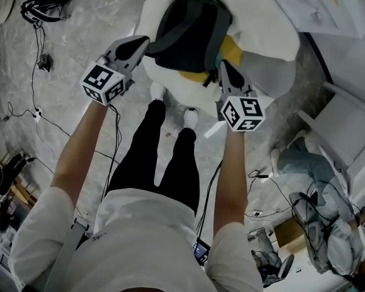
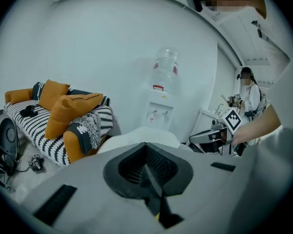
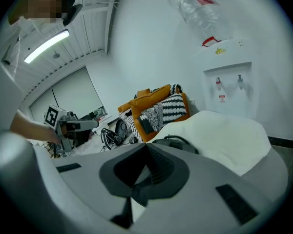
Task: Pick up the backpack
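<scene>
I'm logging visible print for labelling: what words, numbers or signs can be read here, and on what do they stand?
No text can be read.
Bottle label: red, too blurred to read.
Dispenser stickers: too small to read.
Papers: drawings, any print too small to read.
Left cube and right cube: black-and-white square markers, no words.

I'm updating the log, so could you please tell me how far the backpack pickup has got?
Done: nothing yet; the backpack lies on the white cushion. In hand: the left gripper and right gripper flank it, both shut and empty. Left: open, grasp and lift.
</scene>
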Motion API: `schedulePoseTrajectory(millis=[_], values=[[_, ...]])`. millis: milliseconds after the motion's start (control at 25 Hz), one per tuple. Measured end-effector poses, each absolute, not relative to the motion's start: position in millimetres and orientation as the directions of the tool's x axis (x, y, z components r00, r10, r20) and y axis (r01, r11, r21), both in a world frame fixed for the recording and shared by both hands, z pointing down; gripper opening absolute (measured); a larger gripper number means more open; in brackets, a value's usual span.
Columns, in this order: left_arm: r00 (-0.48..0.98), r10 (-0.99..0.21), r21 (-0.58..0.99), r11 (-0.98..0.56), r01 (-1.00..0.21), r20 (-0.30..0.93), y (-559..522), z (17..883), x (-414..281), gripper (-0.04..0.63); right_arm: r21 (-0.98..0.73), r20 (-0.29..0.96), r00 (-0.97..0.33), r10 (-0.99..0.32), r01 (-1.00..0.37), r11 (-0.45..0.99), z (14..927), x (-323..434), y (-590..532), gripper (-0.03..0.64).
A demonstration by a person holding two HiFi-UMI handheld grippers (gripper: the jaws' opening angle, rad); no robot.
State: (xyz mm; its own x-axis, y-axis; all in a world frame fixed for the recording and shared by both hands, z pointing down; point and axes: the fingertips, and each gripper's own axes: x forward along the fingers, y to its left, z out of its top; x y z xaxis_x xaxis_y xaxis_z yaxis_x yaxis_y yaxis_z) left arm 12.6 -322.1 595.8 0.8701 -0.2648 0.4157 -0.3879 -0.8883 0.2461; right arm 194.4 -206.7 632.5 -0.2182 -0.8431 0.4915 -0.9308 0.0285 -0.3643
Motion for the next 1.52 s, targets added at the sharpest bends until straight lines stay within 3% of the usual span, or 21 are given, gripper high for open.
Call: schedulePoseTrajectory(millis=[1280, 1520], values=[[0.84, -0.158, 0.209, -0.929, -0.304, 0.518, -352.9, 790.2, 86.4, 0.008, -0.335, 0.554, -0.212, -0.805, -0.942, 0.018, 830.5, 252.7, -250.3, 0.006], [0.835, -0.154, 0.202, -0.932, -0.3, 0.528, -361.7, 813.8, 96.6, 0.066, -0.345, 0.551, -0.198, -0.81, -0.939, -0.006, 861.9, 269.2, -258.6, 0.008]])
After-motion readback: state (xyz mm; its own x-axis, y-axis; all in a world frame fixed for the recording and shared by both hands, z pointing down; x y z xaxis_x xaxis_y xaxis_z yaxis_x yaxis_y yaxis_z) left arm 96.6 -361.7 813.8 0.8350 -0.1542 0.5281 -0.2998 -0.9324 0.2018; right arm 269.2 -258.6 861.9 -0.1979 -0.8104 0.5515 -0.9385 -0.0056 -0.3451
